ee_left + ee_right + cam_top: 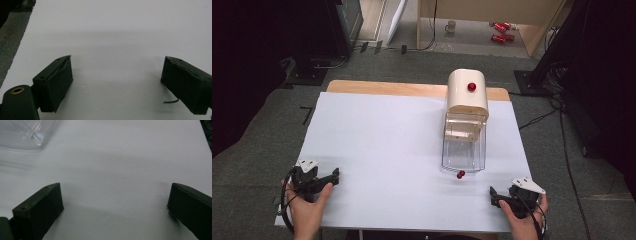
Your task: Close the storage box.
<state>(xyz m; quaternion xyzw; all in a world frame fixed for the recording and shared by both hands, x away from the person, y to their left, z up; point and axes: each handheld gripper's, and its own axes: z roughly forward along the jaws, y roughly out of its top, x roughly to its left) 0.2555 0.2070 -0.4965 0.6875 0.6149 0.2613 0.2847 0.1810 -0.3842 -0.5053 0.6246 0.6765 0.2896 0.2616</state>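
Two grippers rest low in the picture, one at each bottom corner, and both are wide open with nothing in them. Biggest of all is the white table (387, 150), which fills the middle of the high view. Next comes the cream machine (467, 97) in the upper right part of the table, with a red knob (472, 87) on top. A clear bin (463, 152) sticks out from under it, likely so it can catch things. Just below the bin lie small red berries (460, 174), on the table and not inside. The right gripper (495, 196) is near them, so it can probably reach first. The left gripper (333, 176) is well apart, waiting.
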